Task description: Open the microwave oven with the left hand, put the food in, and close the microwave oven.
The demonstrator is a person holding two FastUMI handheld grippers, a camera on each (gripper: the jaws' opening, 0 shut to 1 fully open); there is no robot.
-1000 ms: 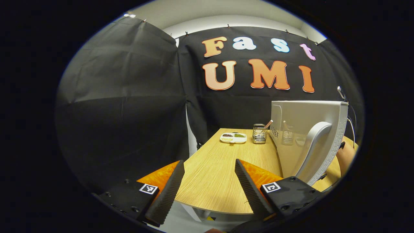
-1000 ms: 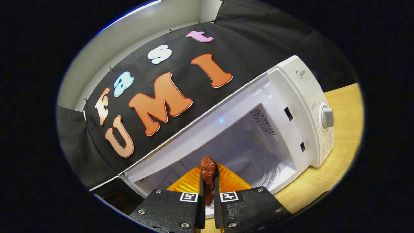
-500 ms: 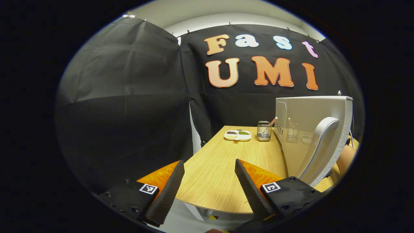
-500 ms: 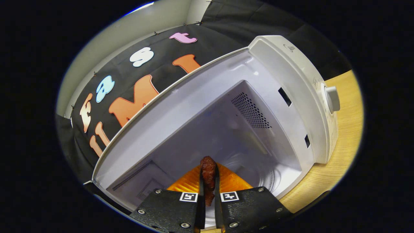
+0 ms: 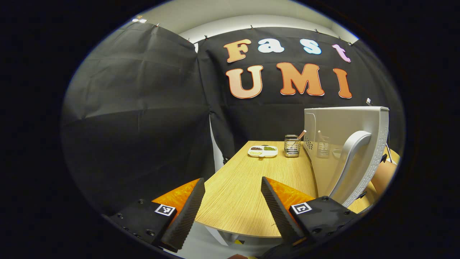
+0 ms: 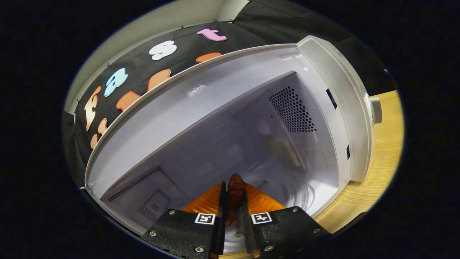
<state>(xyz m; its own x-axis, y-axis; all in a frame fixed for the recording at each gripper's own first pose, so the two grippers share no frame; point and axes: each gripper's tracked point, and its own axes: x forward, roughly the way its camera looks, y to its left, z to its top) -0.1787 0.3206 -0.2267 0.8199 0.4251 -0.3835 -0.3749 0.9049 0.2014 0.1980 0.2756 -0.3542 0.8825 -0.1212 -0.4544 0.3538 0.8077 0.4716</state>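
In the right gripper view the white microwave stands open, its cavity close in front with the glass turntable on the floor. My right gripper is shut on a dark red-brown piece of food, held at the cavity mouth above the turntable's near edge. In the left gripper view the open microwave door with its curved grey handle stands at the right. My left gripper is open and holds nothing, over the near end of the wooden table, left of the door.
At the table's far end a white divided dish with bits of food lies beside a metal wire holder. A person's arm shows behind the door. The microwave's dial faces right. Black cloth walls close in the booth.
My right gripper has carried the food forward from outside the microwave into the cavity mouth. The left gripper has barely shifted and stays open beside the door.
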